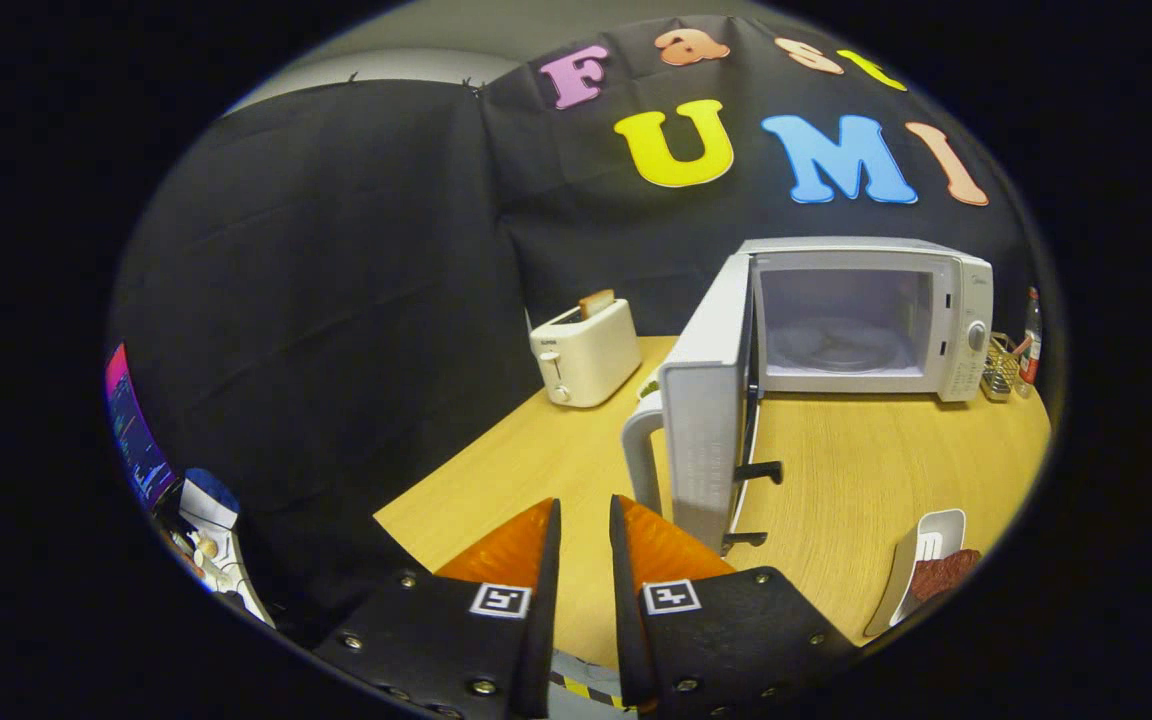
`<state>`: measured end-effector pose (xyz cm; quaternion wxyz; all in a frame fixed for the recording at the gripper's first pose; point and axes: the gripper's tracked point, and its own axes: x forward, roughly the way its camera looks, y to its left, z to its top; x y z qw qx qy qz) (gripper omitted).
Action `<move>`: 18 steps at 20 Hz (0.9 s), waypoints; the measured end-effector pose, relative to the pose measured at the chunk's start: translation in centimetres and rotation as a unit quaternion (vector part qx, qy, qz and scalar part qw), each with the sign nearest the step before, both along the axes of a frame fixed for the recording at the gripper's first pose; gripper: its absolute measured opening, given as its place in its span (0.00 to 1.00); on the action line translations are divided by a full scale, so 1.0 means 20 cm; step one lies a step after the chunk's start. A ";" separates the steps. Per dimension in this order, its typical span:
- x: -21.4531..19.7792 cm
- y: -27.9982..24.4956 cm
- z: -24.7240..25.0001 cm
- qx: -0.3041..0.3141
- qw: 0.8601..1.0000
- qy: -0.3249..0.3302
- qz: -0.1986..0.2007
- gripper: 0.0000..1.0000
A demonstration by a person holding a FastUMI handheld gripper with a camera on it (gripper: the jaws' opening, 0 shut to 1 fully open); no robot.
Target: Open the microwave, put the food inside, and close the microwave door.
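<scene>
The white microwave [961, 290] stands at the back right of the wooden table [866, 480]. Its door [706, 440] is swung wide open towards me, showing the empty cavity and glass turntable [836, 350]. The door handle [641, 450] sits just ahead of my right finger. My gripper [584, 505] is shut, its fingers nearly together with only a narrow gap and nothing between them. The food [946, 572], a reddish-brown piece, lies in a white tray [941, 520] on the table to the right of my fingers, apart from them.
A cream toaster [586, 350] with a slice of toast [596, 302] stands left of the open door. A wire basket [1001, 368] and a bottle [1033, 335] sit right of the microwave. A screen [131, 430] and clutter lie beyond the table's left edge.
</scene>
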<state>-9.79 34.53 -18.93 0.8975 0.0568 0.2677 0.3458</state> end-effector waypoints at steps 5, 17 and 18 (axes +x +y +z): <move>0.07 -0.35 0.10 0.007 0.999 -0.041 -0.015 0.99; 0.33 -1.38 -0.17 -0.016 0.983 0.055 -0.176 0.99; 0.34 -1.43 -0.21 -0.013 0.980 0.069 -0.185 0.99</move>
